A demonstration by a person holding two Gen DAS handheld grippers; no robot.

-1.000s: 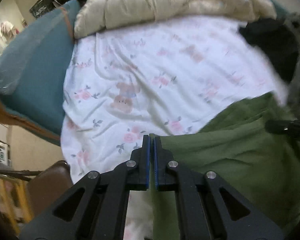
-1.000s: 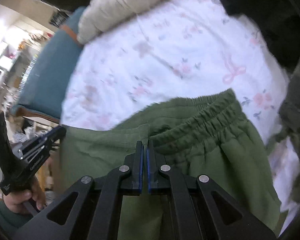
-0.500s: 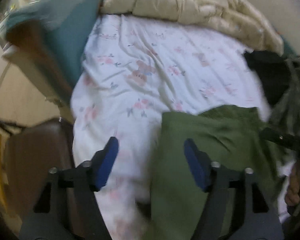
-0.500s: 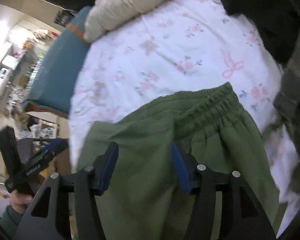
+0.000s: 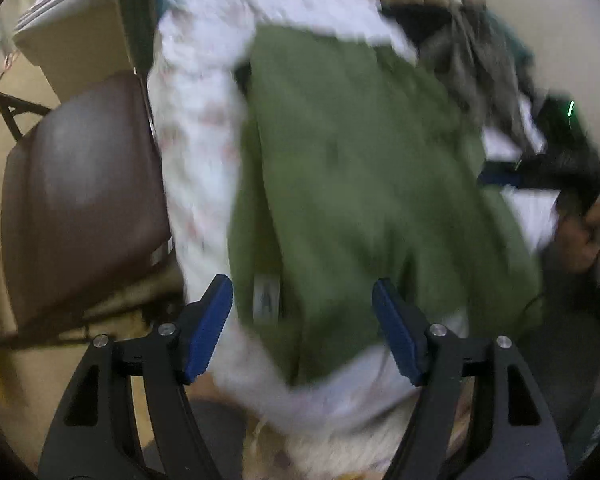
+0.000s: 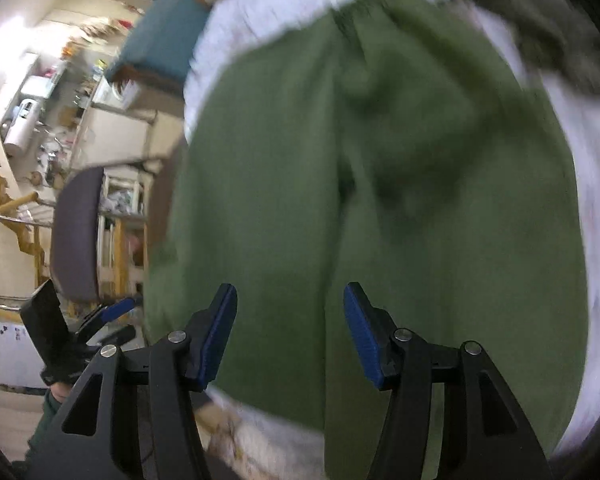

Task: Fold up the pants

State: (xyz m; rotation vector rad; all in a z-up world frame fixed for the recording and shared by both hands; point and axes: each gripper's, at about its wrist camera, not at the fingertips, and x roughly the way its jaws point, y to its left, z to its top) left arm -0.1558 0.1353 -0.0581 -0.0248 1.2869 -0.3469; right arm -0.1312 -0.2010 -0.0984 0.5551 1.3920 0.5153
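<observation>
The green pants [image 5: 352, 184] lie folded on the floral bedsheet [image 5: 196, 152], with a white label near their front left edge. They fill the right wrist view [image 6: 380, 200], elastic waistband at the far end. My left gripper [image 5: 302, 328] is open and empty, jaws wide, above the pants' near edge. My right gripper [image 6: 290, 336] is open and empty above the near end of the pants. The right gripper also shows at the right of the left wrist view [image 5: 540, 168]. The left gripper shows at the lower left of the right wrist view [image 6: 80, 332]. Both views are blurred.
A brown padded chair [image 5: 76, 192] stands left of the bed. Grey and black clothes [image 5: 472, 52] lie at the far right of the sheet. A teal cushion [image 6: 160, 40] and cream duvet are at the bed's head. The bed's near edge runs just under the grippers.
Both grippers opened and let go of the pants, then pulled back toward the bed's near edge. The pants now lie flat on the sheet.
</observation>
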